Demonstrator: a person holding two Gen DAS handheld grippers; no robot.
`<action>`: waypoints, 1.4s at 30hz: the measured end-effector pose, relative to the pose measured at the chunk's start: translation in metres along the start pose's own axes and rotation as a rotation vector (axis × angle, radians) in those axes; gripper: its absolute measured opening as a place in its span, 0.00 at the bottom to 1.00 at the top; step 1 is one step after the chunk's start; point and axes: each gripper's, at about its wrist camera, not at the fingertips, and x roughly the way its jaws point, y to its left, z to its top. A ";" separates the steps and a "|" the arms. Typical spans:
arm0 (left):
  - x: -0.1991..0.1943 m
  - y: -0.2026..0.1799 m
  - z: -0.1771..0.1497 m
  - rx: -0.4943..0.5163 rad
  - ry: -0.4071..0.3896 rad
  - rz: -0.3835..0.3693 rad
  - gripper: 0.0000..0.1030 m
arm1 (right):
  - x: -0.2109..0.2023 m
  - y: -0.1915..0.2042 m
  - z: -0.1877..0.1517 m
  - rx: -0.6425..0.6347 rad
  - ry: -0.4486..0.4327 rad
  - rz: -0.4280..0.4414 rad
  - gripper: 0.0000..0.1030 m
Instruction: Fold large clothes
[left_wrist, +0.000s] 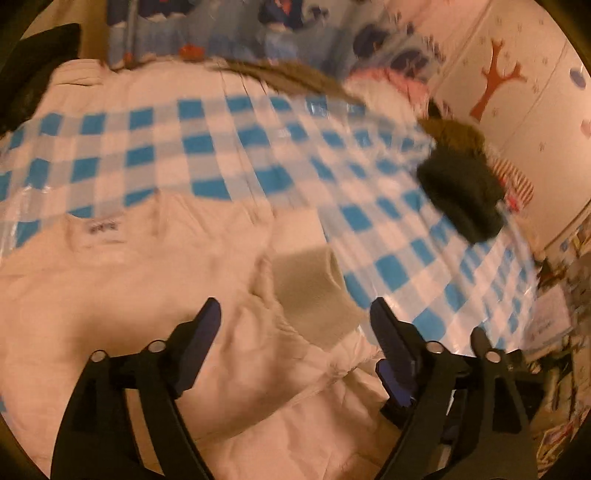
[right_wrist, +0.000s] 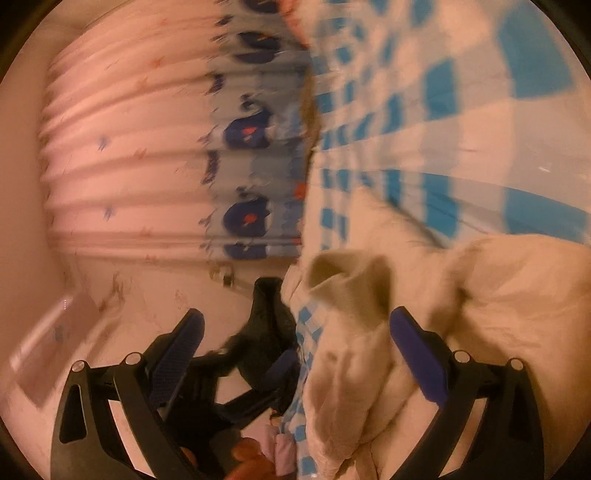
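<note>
A large cream-white garment (left_wrist: 140, 280) lies on a blue-and-white checked sheet (left_wrist: 258, 140). A small label shows near its neckline, and a grey-beige cuff or sleeve end (left_wrist: 310, 295) lies at its right side. My left gripper (left_wrist: 295, 317) is open just above the garment, its jaws either side of that cuff, holding nothing. In the right wrist view the same garment (right_wrist: 480, 295) is bunched, with the cuff (right_wrist: 347, 273) sticking up. My right gripper (right_wrist: 295, 325) is open and empty at the edge of the garment. The view is tilted and blurred.
A dark green and brown knitted garment (left_wrist: 461, 184) lies at the sheet's far right. Patterned blue bedding (left_wrist: 258, 33) lines the back. A pale wall with a red tree decoration (left_wrist: 495, 77) stands at right. A black item (right_wrist: 266, 332) hangs past the sheet's edge.
</note>
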 end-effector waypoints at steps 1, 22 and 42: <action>-0.011 0.007 0.002 -0.015 -0.018 -0.001 0.78 | 0.005 0.010 -0.004 -0.049 0.018 0.013 0.94; -0.055 0.225 -0.063 -0.379 -0.211 0.120 0.82 | 0.117 -0.008 -0.004 -0.292 0.169 -0.232 0.60; -0.099 0.129 -0.119 -0.035 -0.287 0.543 0.88 | 0.073 0.039 -0.021 -0.469 0.199 -0.165 0.92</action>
